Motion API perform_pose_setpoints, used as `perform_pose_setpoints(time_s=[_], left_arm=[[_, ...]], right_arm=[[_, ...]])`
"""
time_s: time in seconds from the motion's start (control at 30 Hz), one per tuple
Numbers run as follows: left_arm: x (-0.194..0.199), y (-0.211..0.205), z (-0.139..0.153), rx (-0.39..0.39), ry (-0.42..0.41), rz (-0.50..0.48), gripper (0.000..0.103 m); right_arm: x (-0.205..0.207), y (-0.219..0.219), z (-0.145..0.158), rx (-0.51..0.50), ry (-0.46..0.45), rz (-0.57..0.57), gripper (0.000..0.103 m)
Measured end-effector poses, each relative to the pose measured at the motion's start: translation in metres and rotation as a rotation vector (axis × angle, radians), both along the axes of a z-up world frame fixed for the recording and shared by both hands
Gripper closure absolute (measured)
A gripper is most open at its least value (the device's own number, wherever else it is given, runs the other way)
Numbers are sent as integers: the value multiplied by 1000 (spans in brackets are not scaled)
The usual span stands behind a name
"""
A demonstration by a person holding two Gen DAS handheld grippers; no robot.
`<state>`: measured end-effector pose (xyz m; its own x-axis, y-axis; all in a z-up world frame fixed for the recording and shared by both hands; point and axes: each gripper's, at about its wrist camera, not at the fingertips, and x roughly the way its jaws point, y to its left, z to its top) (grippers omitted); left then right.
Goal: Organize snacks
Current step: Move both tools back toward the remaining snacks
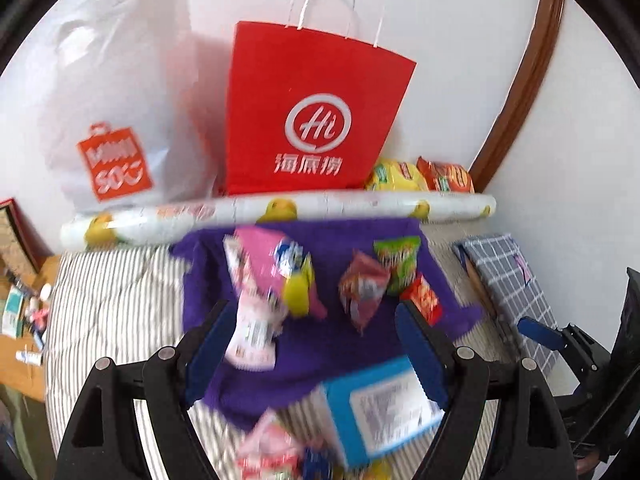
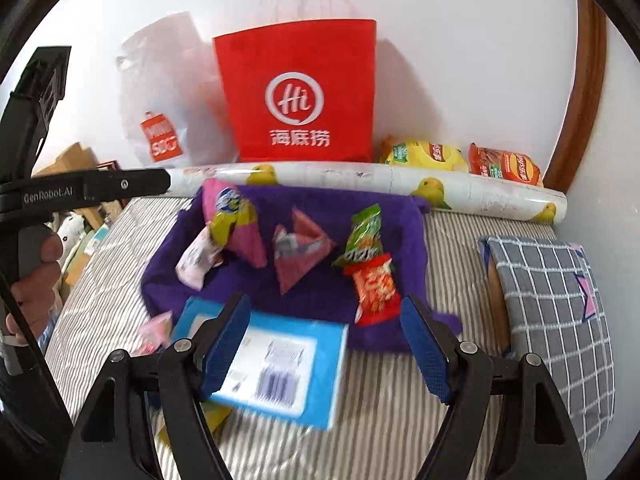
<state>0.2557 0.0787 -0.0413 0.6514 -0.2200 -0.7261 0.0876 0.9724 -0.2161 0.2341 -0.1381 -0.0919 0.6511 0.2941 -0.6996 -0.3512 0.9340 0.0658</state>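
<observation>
Checked pillow (image 2: 552,312) on striped bedding (image 2: 380,400), wooden frame (image 2: 588,80) at wall

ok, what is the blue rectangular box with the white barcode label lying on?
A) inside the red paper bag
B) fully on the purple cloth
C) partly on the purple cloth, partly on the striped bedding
C: in the right wrist view the blue rectangular box has its far edge over the purple cloth and the rest on the striped bedding.

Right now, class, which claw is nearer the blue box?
Right, I judge. The right claw is open astride the blue box, while the left claw hovers open beyond its left corner.
</observation>
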Motion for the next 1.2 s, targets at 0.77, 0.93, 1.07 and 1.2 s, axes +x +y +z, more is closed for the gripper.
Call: perform_pose_setpoints(time_s=[0.77, 0.93, 1.07, 1.2], left_arm=[[-113, 48, -80, -8, 102, 76, 23], [-121, 58, -88, -22, 99, 86, 23], [-124, 65, -97, -24, 115, 92, 23], [-129, 68, -102, -40, 120, 85, 23]], right_arm=[[-97, 62, -82, 75, 117, 90, 25], [-92, 73, -96, 42, 112, 83, 25], [-85, 80, -110, 7, 126, 69, 27], [-81, 86, -117, 9, 137, 83, 28]])
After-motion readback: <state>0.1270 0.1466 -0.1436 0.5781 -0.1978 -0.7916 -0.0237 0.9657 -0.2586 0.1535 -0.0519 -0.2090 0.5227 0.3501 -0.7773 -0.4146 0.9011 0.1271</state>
